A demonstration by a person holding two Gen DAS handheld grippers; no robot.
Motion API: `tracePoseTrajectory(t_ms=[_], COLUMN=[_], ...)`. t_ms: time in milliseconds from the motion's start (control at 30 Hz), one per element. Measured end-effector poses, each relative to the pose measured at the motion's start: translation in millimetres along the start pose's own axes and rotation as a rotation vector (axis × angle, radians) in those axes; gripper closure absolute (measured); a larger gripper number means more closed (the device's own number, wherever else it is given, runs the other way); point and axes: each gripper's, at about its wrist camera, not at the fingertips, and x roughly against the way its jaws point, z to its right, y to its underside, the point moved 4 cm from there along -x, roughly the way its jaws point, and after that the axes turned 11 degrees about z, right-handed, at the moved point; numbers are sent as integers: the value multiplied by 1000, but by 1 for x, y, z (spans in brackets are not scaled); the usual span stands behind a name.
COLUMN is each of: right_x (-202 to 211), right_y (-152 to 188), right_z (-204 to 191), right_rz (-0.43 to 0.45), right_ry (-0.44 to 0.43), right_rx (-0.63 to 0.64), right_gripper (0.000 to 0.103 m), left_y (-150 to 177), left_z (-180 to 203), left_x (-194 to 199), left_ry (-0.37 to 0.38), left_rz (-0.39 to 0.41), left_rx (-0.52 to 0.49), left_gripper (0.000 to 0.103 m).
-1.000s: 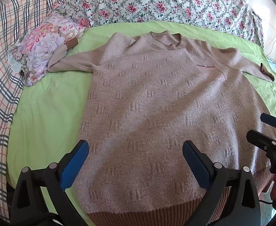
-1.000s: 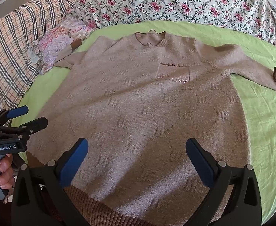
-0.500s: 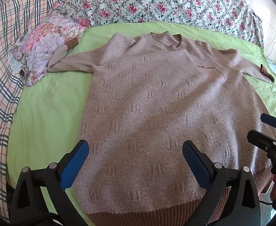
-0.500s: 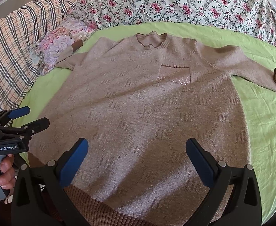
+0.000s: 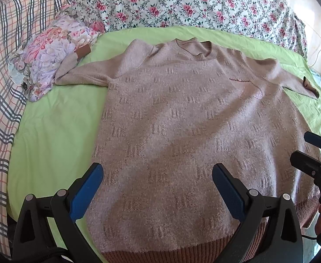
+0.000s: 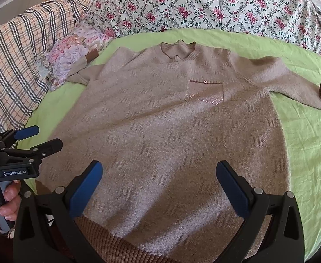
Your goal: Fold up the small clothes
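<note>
A beige-pink knitted sweater [image 5: 182,127] [image 6: 164,131] lies flat, front up, on a green sheet [image 5: 50,131] [image 6: 309,144], with the collar at the far end and the brown ribbed hem nearest me. Both sleeves spread sideways. Its left cuff [image 5: 83,51] rests against a floral bundle. My left gripper [image 5: 157,182] is open above the hem's left half, holding nothing. My right gripper [image 6: 159,180] is open above the hem's right half, also holding nothing. Each gripper shows at the edge of the other's view: the right gripper [image 5: 307,151] and the left gripper [image 6: 39,138].
A floral cloth bundle [image 5: 48,54] lies at the far left beside a plaid blanket [image 5: 0,87]. A rose-patterned quilt [image 6: 204,6] runs along the far side. A hand [image 6: 2,201] holds the left gripper's handle. Bare green sheet lies on both sides of the sweater.
Both grippers stay open and almost still. The right wrist view has drifted slightly, so the sweater sits a little further right in it.
</note>
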Motion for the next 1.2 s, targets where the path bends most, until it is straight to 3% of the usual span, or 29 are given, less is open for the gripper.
tracePoseTrajectory(t_ms=[333, 500, 667, 833, 933, 1033, 1200], right_x=[-2, -5, -6, 6, 26, 41, 35], right_y=[-7, -7, -16, -38, -59, -76, -98], right_z=[2, 5, 30, 90, 138, 198, 297], right_rz=[-2, -9, 15, 65, 172, 187, 180], right_ry=[35, 20, 47, 174, 272, 391, 489], right_rx=[43, 6, -29, -41, -39, -54, -105], right_gripper=[0, 0, 0, 0, 0, 0, 3], left_y=[-7, -11, -18, -31, -41, -52, -66], left_z=[2, 5, 10, 12, 14, 16, 23], left_x=[-7, -18, -27, -36, -44, -53, -70], left_ry=[13, 15, 32, 58, 48, 49, 53], left_rz=[-25, -89, -85, -66, -61, -67, -86], left_rx=[10, -4, -4, 19, 8, 10, 7], left_gripper=[3, 3, 3, 3, 3, 3, 3])
